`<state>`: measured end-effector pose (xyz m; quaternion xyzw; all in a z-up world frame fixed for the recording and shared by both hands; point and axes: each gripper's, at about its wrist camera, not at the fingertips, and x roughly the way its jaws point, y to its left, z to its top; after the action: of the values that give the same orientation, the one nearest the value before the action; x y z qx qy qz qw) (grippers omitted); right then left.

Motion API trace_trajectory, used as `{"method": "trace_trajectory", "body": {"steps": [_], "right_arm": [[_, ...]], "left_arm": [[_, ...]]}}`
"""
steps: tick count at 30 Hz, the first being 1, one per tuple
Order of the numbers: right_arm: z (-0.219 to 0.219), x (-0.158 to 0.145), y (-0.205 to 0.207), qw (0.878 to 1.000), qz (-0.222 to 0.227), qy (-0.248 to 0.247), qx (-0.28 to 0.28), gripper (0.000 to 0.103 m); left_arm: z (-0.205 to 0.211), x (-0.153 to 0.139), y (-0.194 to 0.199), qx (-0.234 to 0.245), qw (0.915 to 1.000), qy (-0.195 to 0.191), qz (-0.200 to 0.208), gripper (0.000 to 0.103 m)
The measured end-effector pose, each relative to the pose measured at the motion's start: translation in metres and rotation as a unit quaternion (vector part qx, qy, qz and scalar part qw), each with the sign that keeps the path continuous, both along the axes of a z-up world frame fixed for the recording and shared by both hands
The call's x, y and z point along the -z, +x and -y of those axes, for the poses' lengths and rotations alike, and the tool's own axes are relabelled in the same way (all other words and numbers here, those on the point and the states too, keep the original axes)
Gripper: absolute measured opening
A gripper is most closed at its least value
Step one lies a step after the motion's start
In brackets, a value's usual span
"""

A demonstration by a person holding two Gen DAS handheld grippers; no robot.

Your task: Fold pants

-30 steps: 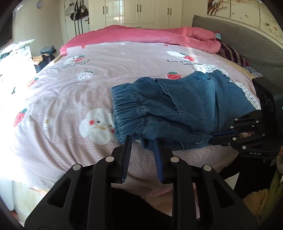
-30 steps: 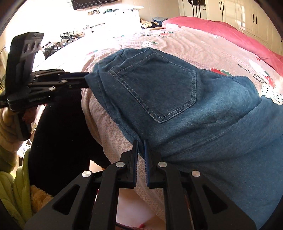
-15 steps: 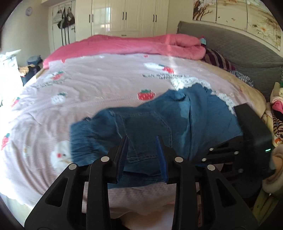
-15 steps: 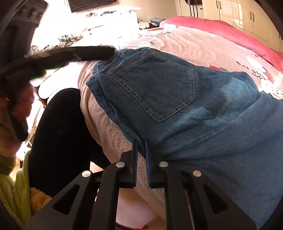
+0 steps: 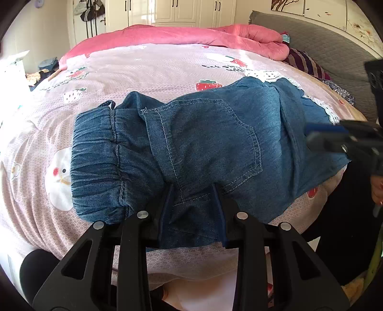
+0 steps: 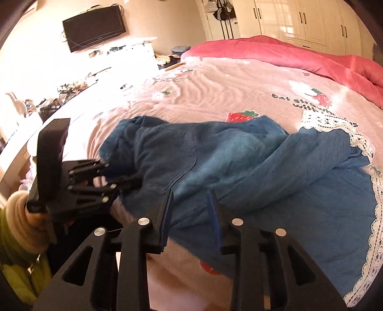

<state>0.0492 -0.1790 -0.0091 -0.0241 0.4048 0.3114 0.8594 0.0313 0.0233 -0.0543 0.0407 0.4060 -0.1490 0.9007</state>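
Blue denim pants point(image 5: 203, 148) with an elastic waistband point(image 5: 95, 162) and white lace hems point(image 6: 366, 153) lie folded on the pink strawberry bedsheet point(image 5: 143, 76) near the bed's front edge. My left gripper point(image 5: 192, 191) is open, its fingers resting on the near edge of the pants below the back pocket. My right gripper point(image 6: 189, 198) is open over the pants' near edge. The right gripper also shows at the right of the left wrist view point(image 5: 335, 138); the left gripper shows at the left of the right wrist view point(image 6: 112, 174), touching the waistband end.
A pink quilt point(image 5: 191, 36) is bunched along the far side of the bed. A grey headboard point(image 5: 323, 36) and striped pillow point(image 5: 304, 62) stand at the right. White wardrobes point(image 5: 174, 12) line the back wall. A cluttered desk point(image 6: 71, 88) and wall TV point(image 6: 93, 26) stand beyond the bed.
Both grippers have let go and opened. The right gripper rose and pulled back from the pants' edge. The left gripper moved in low over the pants by the back pocket.
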Motion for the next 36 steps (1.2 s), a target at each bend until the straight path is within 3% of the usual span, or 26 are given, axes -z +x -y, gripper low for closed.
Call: {"method": "trace_trajectory", "body": {"steps": [2,8,12,13,14,16,20,23,30,36], "right_arm": [[-0.005,0.002,0.01,1.0,-0.003,-0.004,0.001,0.038],[-0.015,0.038,0.029,0.999,-0.033,-0.038,0.015,0.039],[-0.015,0.029,0.021,0.999,-0.013,-0.038,0.011,0.04],[-0.012,0.023,0.018,1.0,-0.008,-0.027,0.011,0.043],[-0.006,0.014,0.014,1.0,-0.001,-0.012,0.013,0.052],[0.005,0.002,0.009,1.0,0.011,-0.006,0.023,0.059],[0.036,-0.014,0.007,0.998,0.011,0.014,0.065,0.063],[0.058,-0.021,0.007,0.995,0.01,0.029,0.094,0.066],[0.092,-0.034,0.001,0.989,0.028,0.028,0.144,0.077],[0.108,-0.04,0.002,0.986,0.043,0.023,0.162,0.081]], "left_arm": [[0.0,0.0,-0.001,0.0,1.0,-0.003,0.001,0.024],[-0.002,0.001,0.0,-0.001,1.0,-0.007,0.002,0.024],[-0.002,-0.003,-0.002,-0.003,0.9999,-0.009,0.011,0.024],[-0.002,-0.006,-0.004,-0.001,0.9998,-0.011,0.017,0.024],[-0.001,-0.01,-0.007,0.0,0.9997,-0.013,0.022,0.025],[0.001,-0.023,-0.013,0.008,0.9992,-0.021,0.032,0.041],[0.015,-0.045,-0.019,0.023,0.9982,-0.037,0.043,0.05],[0.033,-0.06,-0.023,0.051,0.9962,-0.042,0.057,0.064],[0.072,-0.06,-0.009,0.104,0.9907,-0.085,0.018,0.066],[0.106,-0.05,0.012,0.135,0.9856,-0.099,-0.021,0.066]]}}
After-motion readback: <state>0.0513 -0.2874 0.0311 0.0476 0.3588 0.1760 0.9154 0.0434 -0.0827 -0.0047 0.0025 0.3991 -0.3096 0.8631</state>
